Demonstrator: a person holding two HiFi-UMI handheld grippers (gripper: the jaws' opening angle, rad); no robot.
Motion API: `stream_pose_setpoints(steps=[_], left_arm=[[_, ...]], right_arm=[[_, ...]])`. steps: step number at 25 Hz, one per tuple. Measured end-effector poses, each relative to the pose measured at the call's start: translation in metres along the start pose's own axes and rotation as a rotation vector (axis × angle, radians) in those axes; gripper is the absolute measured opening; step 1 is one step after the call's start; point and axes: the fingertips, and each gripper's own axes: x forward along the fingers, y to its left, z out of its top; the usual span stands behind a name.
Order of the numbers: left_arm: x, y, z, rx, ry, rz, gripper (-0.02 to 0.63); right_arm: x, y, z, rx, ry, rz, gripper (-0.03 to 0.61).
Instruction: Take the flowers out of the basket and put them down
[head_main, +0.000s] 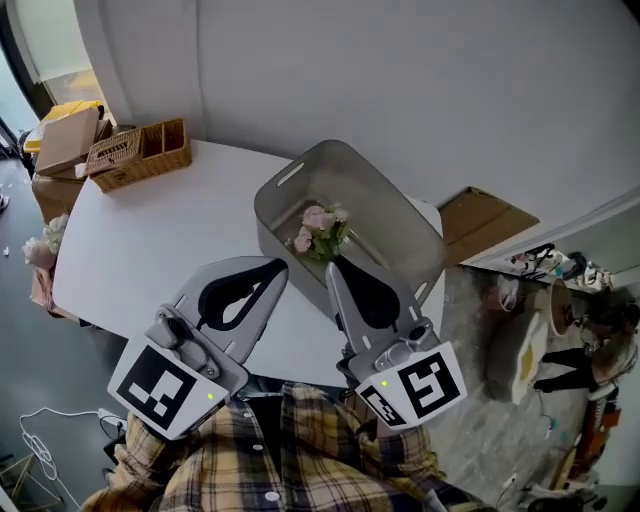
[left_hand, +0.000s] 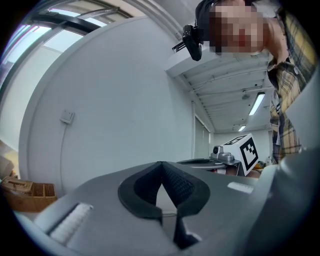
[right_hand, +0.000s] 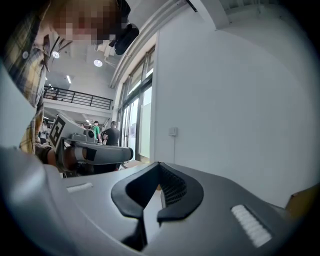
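A grey plastic basket (head_main: 400, 215) stands on the white table (head_main: 150, 250), tilted toward me. A small bunch of pink flowers with green leaves (head_main: 320, 232) lies inside it. My left gripper (head_main: 278, 264) is held level over the table's near edge, just left of the basket, shut and empty. My right gripper (head_main: 333, 266) points at the basket's near wall, just below the flowers, also shut with nothing in it. In the left gripper view its fingertips (left_hand: 161, 162) meet against a bare wall. The right gripper view likewise shows closed tips (right_hand: 159, 164). Neither gripper view shows the flowers.
A wicker organiser (head_main: 140, 153) and a cardboard box (head_main: 68, 140) sit at the table's far left corner. Another bunch of flowers (head_main: 45, 245) lies beyond the left edge. Flat cardboard (head_main: 480, 222) leans by the wall on the right. Clutter covers the floor at far right.
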Motion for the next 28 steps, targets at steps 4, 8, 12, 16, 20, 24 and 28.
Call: stream_pose_setpoints(steps=[4,8,12,16,20,24,28], left_arm=[[0.01,0.006,-0.003,-0.003,0.02,-0.053,0.012],[0.019,0.011,-0.004,-0.008,0.035,-0.099,0.014],[0.027,0.016,-0.006,-0.013,0.038,-0.108,0.014],[0.031,0.018,-0.01,-0.026,0.04,-0.099,0.012],[0.032,0.017,-0.014,-0.032,0.036,-0.086,0.012],[0.034,0.017,-0.016,-0.036,0.035,-0.074,0.013],[0.038,0.02,-0.018,-0.039,0.034,-0.067,0.013]], right_arm=[[0.009,-0.011,-0.001,0.019,0.0,-0.053,0.006],[0.016,-0.021,0.0,0.024,0.008,-0.095,0.006],[0.021,-0.027,-0.001,0.027,0.02,-0.102,0.006],[0.021,-0.033,-0.004,0.031,0.036,-0.1,0.006],[0.019,-0.039,-0.008,0.036,0.05,-0.096,0.006],[0.02,-0.048,-0.015,0.056,0.072,-0.094,0.006],[0.023,-0.059,-0.02,0.062,0.099,-0.092,0.008]])
